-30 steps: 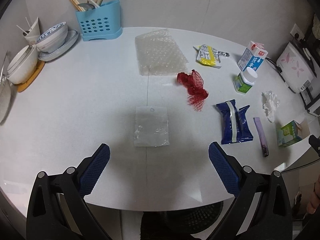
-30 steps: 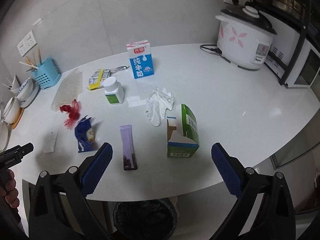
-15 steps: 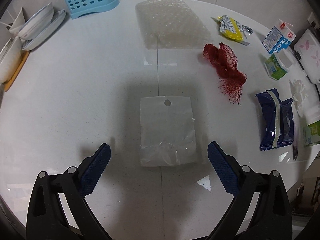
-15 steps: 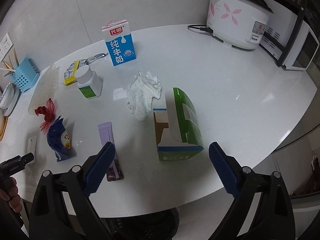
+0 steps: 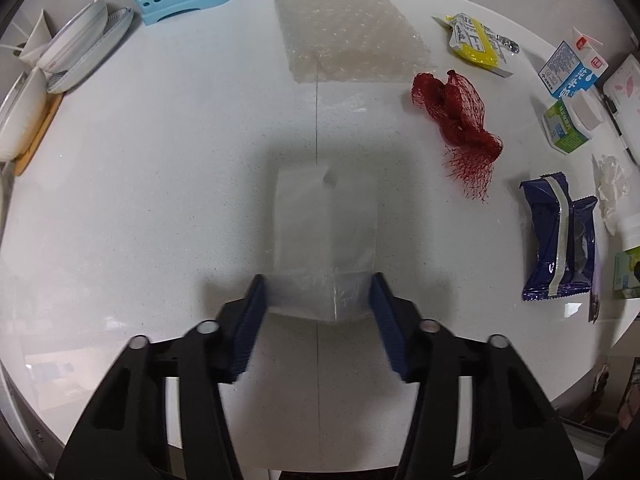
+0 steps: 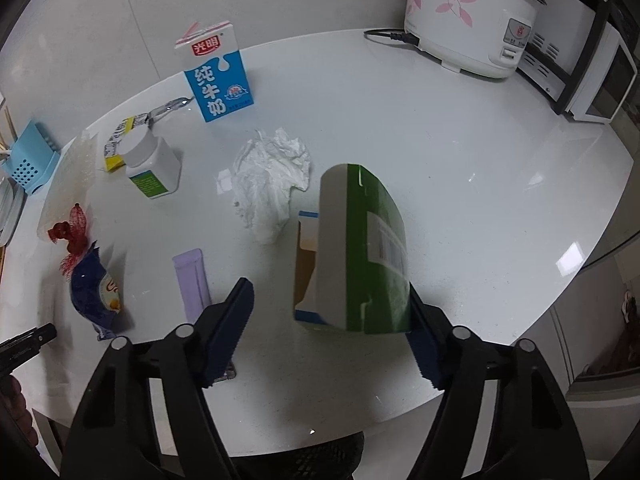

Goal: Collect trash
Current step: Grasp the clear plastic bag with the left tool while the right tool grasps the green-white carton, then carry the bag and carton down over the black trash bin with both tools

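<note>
The white table point(image 5: 160, 184) fills both views. Only the right wrist view shows the rice cooker point(image 6: 468, 20), far beyond the right claw point(image 6: 330, 320). That claw has just been closing around the green box point(image 6: 360, 252); its right pad seems to touch, the left stands clear. The left claw point(image 5: 318, 312) has just been closing and pinches the near edge of the clear bag point(image 5: 324, 240), which buckles between its pads.
</note>
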Demonstrator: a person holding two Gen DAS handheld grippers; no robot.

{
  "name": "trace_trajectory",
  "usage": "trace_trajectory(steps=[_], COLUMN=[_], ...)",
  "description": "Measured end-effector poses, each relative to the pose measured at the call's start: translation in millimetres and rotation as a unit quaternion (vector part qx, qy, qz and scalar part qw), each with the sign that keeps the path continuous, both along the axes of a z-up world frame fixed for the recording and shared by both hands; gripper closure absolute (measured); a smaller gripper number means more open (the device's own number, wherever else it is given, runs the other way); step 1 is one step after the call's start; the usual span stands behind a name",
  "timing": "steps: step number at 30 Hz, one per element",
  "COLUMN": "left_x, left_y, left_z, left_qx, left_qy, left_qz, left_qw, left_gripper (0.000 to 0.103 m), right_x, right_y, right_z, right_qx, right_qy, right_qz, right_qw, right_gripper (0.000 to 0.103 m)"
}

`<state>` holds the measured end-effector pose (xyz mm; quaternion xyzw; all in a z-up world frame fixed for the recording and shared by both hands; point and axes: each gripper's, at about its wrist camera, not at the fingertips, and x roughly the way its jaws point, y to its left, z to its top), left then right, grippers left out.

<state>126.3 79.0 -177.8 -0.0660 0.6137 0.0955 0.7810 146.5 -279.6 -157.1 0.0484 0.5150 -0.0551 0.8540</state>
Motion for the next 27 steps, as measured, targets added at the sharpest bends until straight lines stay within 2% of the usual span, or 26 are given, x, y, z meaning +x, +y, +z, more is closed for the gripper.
trace_trajectory(steps=[2,5,6,7,8,17,27], left_x=[0,-1,-1,-1,1,-3,0], left_y=[1,2,3,5,9,14,3], left_z=[1,2,2,2,1,5,35], left_qx=[-0.003,-0.012,-0.017,-0.023,-0.03,-0.039,-0.034], left_qy=[0.002,0.001,0.0,0.001,0.001,-0.013,-0.051], left_qz=[0.002,0.004,0.003,0.001,0.002,-0.024,-0.067], left_qw=[1.0,0.9999,0.9998,0.9997,0.9996,0.9989,0.9959], left_gripper=[0.078,0.084,0.103,0.102,0.102,0.102,0.102], right_x=[2,5,6,7,8,6,-7], right_y=[-2,-4,-4,-4,-5,-2,15], right_z=[-3,-6,-8,-9,-10,-3,22], right_qx=[0.0,-0.002,-0.003,-0.003,0.0,-0.007,-0.014], right_qy=[0.005,0.008,0.008,0.009,0.01,-0.009,-0.028], right_qz=[-0.003,-0.003,-0.003,-0.003,-0.003,-0.011,-0.011], right_qw=[1.0,1.0,1.0,1.0,1.0,1.0,0.999], right_gripper=[0.041,0.047,0.049,0.056,0.058,0.059,0.059])
